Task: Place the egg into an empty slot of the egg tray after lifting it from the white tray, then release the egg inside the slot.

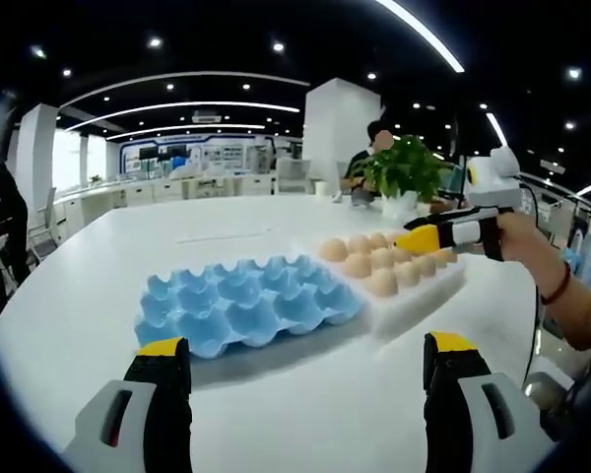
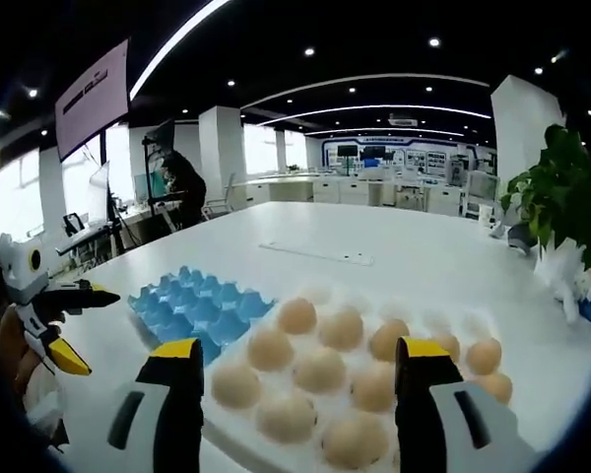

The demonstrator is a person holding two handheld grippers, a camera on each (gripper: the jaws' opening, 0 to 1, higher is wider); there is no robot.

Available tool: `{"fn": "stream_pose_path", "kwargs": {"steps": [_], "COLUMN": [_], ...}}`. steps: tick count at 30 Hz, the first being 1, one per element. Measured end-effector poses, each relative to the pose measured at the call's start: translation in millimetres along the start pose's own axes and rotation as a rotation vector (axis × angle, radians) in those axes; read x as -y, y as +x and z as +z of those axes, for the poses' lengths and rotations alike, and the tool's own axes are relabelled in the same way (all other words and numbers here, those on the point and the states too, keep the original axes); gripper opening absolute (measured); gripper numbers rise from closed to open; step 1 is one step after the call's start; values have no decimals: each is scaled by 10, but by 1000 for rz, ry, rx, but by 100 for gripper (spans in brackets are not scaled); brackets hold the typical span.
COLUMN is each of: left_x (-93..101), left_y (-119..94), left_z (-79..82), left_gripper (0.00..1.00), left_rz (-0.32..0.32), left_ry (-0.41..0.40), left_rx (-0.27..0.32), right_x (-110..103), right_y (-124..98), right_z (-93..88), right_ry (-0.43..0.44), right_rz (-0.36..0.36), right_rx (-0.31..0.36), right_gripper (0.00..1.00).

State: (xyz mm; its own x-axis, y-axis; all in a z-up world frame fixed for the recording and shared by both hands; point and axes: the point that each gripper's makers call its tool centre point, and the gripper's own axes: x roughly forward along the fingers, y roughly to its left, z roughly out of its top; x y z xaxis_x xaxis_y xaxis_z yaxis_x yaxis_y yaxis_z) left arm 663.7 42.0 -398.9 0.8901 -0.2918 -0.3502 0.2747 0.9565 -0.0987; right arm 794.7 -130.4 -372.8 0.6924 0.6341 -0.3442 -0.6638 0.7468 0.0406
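In the left gripper view, the left gripper (image 1: 305, 370) hangs low over the near part of the white desk (image 1: 98, 296), jaws spread wide with nothing between them. Beyond them lies the blue egg tray (image 1: 246, 304), every slot bare. Just to its right, touching or nearly so, sits the white tray (image 1: 414, 301), holding rows of brown eggs (image 1: 381, 283). The right gripper (image 1: 424, 236) reaches in from the right, held by a hand (image 1: 517, 236), its yellow tips hovering over the far eggs; how far apart its jaws stand cannot be told from here. A potted plant (image 1: 406, 169) stands at the desk's far edge.

In the right gripper view, the left gripper (image 2: 79, 325) shows at the left edge, jaws apart. The egg tray (image 2: 192, 305) lies to the left of the white tray (image 2: 276, 445). The right gripper (image 2: 295, 379) hovers above the eggs (image 2: 320, 370), jaws wide and holding nothing. The plant (image 2: 561, 197) stands at the right.
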Motion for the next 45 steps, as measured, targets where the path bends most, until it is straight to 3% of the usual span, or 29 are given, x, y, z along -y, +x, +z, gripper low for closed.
{"fn": "stream_pose_path", "kwargs": {"steps": [13,45], "left_x": [-39,-71], "left_y": [1,15], "left_z": [-2,21], "left_gripper": [100,100], "left_rz": [6,12], "left_ry": [9,16], "left_rx": [-9,-17], "right_x": [-9,-198], "right_y": [199,570], "right_z": [86,109], "right_ry": [2,-31], "right_rz": [16,67], "right_rx": [9,-12], "right_gripper": [79,68]}}
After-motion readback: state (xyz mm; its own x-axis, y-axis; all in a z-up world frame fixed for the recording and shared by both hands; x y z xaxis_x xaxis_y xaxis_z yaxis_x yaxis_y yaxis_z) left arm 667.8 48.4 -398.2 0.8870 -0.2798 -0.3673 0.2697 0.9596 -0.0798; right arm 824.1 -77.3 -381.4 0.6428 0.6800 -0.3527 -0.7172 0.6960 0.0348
